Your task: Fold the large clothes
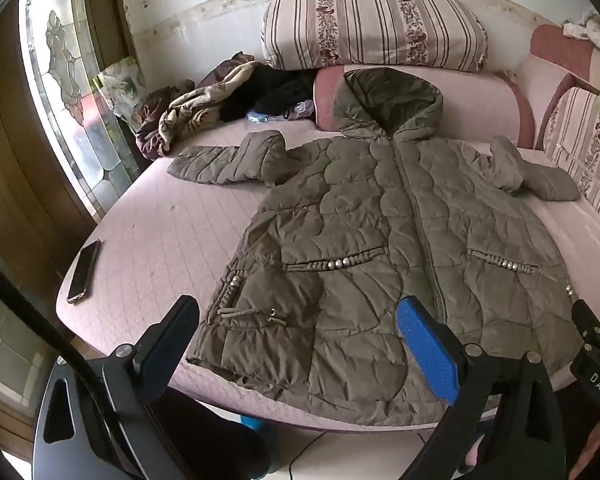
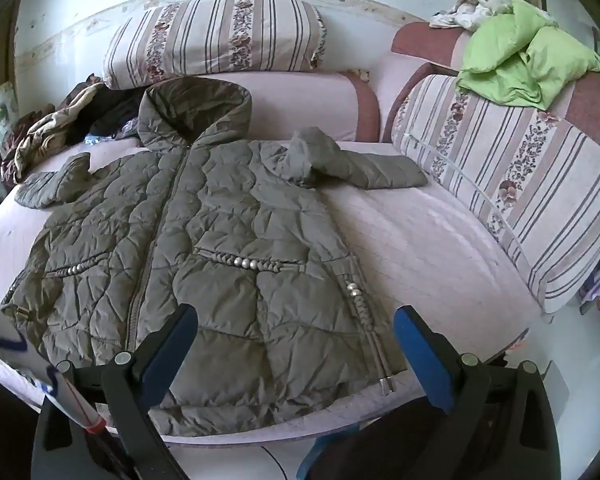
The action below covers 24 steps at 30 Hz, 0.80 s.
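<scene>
coat (image 1: 380, 240): a big puffy green coat with a hood (image 1: 384, 100). It lies flat on the bed (image 1: 152, 232), front side up and zipped shut. Its bottom edge is at the near edge of the bed, close to both claws.
sleeves: 2 sleeves stick out to the sides. The one on the left side of the pictures (image 1: 228, 158) bends back a bit at the cuff. The other one (image 2: 360, 164) lies toward the striped cushion (image 2: 500, 184).
how it feels: I think it is soft and squashy, and light for its size. The shiny cloth looks slippery, so a thin pinch may slide off. The puffy filling may make a fold spring back up.
careful bits: little silver beads (image 1: 336, 264) and cords sit by the pockets. I would not grab those.
where to grab: I think the best spots are the cuffs, or the 2 bottom corners, with a thick bunch of cloth in each claw.
left claw (image 1: 300, 340): wide open, about as wide as it goes. It hangs above the bottom of the coat, tipped down. It holds nothing. I cannot tell if it brushes the cloth.
right claw (image 2: 296, 344): wide open too, tipped down over the bottom right part of the coat. Nothing is in it.
other stuff: a phone (image 1: 84, 272) lies on the bed, well apart from the coat.
</scene>
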Motion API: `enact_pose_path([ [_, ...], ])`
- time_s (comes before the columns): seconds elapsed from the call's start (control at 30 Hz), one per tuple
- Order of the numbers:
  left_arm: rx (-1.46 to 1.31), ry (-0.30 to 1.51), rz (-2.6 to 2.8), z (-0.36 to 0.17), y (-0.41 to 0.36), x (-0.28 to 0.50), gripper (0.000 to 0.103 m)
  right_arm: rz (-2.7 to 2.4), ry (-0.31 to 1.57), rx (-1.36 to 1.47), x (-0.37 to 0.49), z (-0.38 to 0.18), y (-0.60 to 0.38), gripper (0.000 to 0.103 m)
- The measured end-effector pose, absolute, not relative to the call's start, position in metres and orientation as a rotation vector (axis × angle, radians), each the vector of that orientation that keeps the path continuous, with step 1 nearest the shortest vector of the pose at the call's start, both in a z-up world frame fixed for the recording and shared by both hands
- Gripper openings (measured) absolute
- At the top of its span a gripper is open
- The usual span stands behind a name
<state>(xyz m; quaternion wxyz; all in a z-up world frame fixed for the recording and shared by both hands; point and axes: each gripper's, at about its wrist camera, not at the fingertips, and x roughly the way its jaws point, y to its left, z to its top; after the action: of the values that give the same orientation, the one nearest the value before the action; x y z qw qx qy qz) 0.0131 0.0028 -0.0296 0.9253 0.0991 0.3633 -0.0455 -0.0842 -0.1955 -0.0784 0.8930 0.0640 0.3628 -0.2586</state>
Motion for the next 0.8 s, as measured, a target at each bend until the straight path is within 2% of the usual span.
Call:
enact_pose_path([
  [0.8,0.218,0.800,-0.131,-0.049,-0.001,0.019,0.099,-0.505,0.776,0.158,-0.079,-0.088,-0.191,0.100],
])
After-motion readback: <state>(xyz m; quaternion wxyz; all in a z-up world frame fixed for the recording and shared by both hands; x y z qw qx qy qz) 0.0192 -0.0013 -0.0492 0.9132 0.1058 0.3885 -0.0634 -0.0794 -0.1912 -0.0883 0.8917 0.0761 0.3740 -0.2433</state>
